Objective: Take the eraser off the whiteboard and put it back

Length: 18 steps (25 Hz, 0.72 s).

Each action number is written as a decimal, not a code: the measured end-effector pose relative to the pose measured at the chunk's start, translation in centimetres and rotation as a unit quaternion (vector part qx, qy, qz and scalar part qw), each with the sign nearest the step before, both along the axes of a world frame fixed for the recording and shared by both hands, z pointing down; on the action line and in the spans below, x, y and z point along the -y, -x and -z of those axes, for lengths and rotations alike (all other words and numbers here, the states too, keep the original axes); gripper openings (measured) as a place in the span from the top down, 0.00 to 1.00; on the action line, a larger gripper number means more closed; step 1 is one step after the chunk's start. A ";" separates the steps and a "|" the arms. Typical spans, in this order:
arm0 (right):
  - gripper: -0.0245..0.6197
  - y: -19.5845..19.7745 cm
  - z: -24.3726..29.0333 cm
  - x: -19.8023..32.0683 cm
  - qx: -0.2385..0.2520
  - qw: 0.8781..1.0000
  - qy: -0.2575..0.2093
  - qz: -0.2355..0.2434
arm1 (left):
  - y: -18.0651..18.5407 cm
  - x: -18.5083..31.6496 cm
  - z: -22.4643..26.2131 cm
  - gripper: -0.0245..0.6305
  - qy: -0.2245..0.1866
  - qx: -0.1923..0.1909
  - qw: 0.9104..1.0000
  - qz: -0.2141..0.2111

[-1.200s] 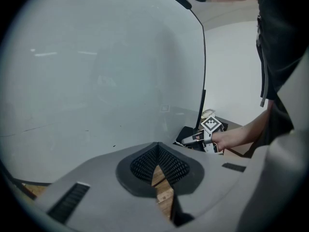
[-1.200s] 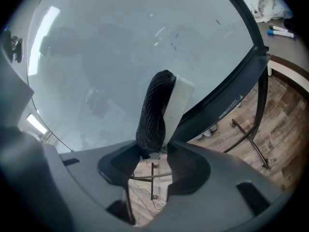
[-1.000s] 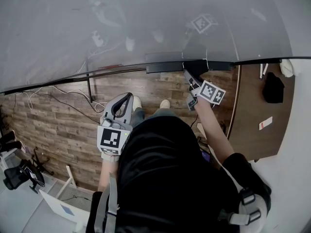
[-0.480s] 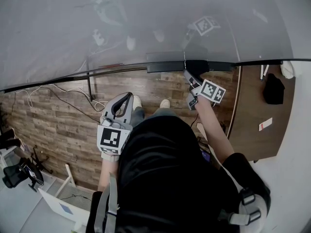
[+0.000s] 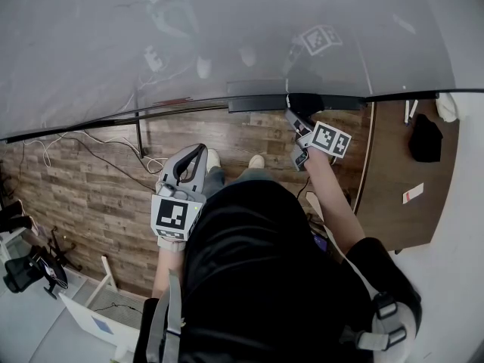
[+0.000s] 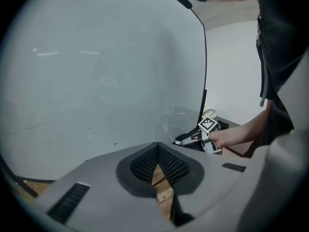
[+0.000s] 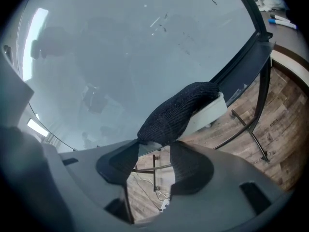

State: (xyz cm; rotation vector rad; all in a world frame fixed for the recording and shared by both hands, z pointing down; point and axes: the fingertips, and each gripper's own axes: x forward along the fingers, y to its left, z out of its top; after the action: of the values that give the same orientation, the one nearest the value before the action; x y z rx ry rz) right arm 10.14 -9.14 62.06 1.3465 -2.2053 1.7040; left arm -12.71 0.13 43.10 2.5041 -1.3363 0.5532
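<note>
Eraser (image 7: 181, 110) location first: it lies against the bottom edge of the whiteboard (image 7: 120, 42), on the dark ledge (image 5: 257, 102) there, dark felt side up and white body beneath.

The whiteboard fills the upper half of your head view, with wood-plank floor (image 5: 91, 180) below it and a brown table (image 5: 393, 172) off to your right.

Your left gripper (image 5: 198, 150) hangs low in front of your body, well apart from the board. Its fingers (image 6: 145, 161) are together at the tips, with nothing between them.

Your right gripper (image 7: 154, 146) is up at the ledge. Its fingers have just been opening and now stand apart, with floor showing through the gap. The eraser's near end sits at the fingertips, above that gap, and the pads are not pressed on it.

On the table lie a black object (image 5: 425, 136) and 2 markers (image 7: 282, 21).
</note>
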 end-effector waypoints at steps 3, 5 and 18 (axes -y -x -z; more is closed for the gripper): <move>0.64 0.0 -0.4 -0.3 -0.012 1.000 0.010 0.012 | -0.1 -0.2 0.1 0.95 -0.001 0.001 1.000 0.000; 0.63 0.0 -0.7 -0.3 -0.017 1.000 0.011 0.016 | -0.1 -0.2 0.1 0.95 -0.001 0.001 1.000 0.000; 0.59 0.1 -1.3 -0.7 -0.069 0.997 -0.004 0.043 | -0.4 -0.8 0.2 0.95 -0.004 0.001 1.000 0.000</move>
State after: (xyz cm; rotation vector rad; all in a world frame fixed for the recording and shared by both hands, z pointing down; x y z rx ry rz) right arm 10.03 -8.47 63.39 1.3060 -2.1625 1.5277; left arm -12.33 0.91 42.86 2.5093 -1.3425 0.5519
